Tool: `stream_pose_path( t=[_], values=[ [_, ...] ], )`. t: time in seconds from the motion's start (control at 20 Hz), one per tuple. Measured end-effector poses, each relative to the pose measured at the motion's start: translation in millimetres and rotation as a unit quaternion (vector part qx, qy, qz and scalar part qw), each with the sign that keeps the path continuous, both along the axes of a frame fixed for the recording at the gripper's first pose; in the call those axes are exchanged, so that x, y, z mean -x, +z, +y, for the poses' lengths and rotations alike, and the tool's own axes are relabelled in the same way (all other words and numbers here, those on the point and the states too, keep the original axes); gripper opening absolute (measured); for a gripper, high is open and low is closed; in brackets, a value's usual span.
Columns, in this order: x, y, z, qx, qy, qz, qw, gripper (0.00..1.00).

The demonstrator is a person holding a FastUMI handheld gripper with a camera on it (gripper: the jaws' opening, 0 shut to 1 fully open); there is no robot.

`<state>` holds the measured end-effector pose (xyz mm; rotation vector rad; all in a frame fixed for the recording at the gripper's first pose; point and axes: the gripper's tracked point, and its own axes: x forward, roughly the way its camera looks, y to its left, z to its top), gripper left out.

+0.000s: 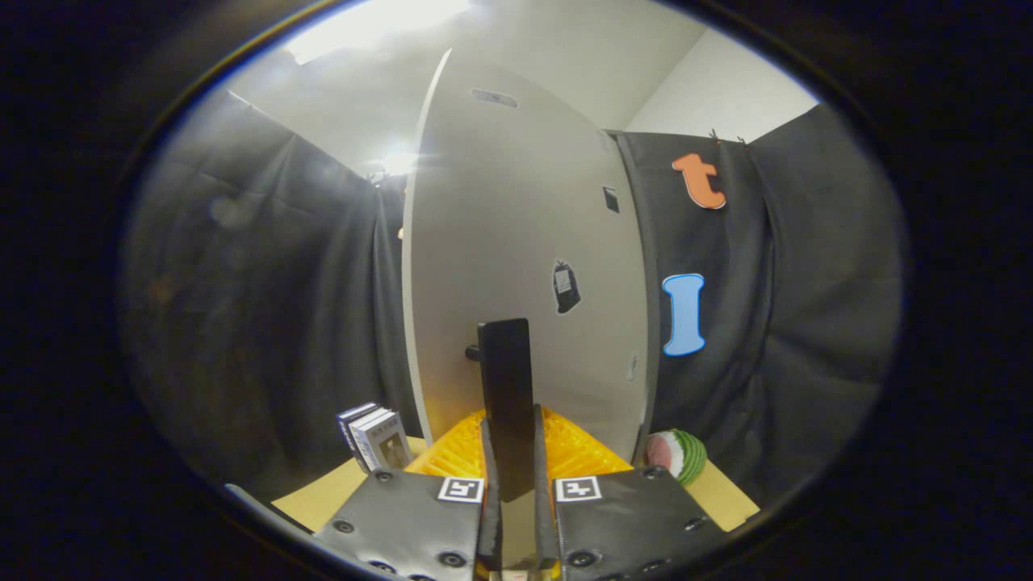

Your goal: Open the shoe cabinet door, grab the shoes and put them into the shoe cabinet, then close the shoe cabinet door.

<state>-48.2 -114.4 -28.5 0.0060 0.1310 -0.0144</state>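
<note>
The shoe cabinet door (524, 226) is a tall pale panel standing straight ahead of me, with its left edge free against the dark cloth. A flat black handle (504, 379) sticks out from the door on a short stub. My gripper (512, 432) is shut on this handle, one finger pressing each side of its lower end. A small dark tag (566, 286) is stuck on the door to the right of the handle.
A yellow ribbed surface (573, 452) lies low, just beyond the fingers at the door's foot. Two small upright boxes (375, 440) stand to the left on the tan tabletop (323, 496). A watermelon-patterned ball (678, 456) rests to the right of the door.
</note>
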Motion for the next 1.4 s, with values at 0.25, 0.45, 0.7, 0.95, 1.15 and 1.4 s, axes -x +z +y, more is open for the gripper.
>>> stream_pose_path(
  t=[0.25,0.45,0.7,0.95,1.15,1.4],
  values=[
    [29.4,9.7,-45.9,-0.001,-0.022,-0.004,1.000,0.17],
    [48.4,18.2,-84.3,0.006,-0.045,-0.006,0.999,0.17],
    [56.0,23.5,-123.6,0.017,-0.072,-0.010,0.997,0.15],
    [61.9,26.2,-158.6,0.014,-0.097,-0.010,0.995,0.09],
    [70.0,29.0,-182.7,0.016,-0.117,-0.006,0.993,0.09],
    [89.8,33.8,-215.3,0.027,-0.157,-0.009,0.987,0.09]
  ],
)
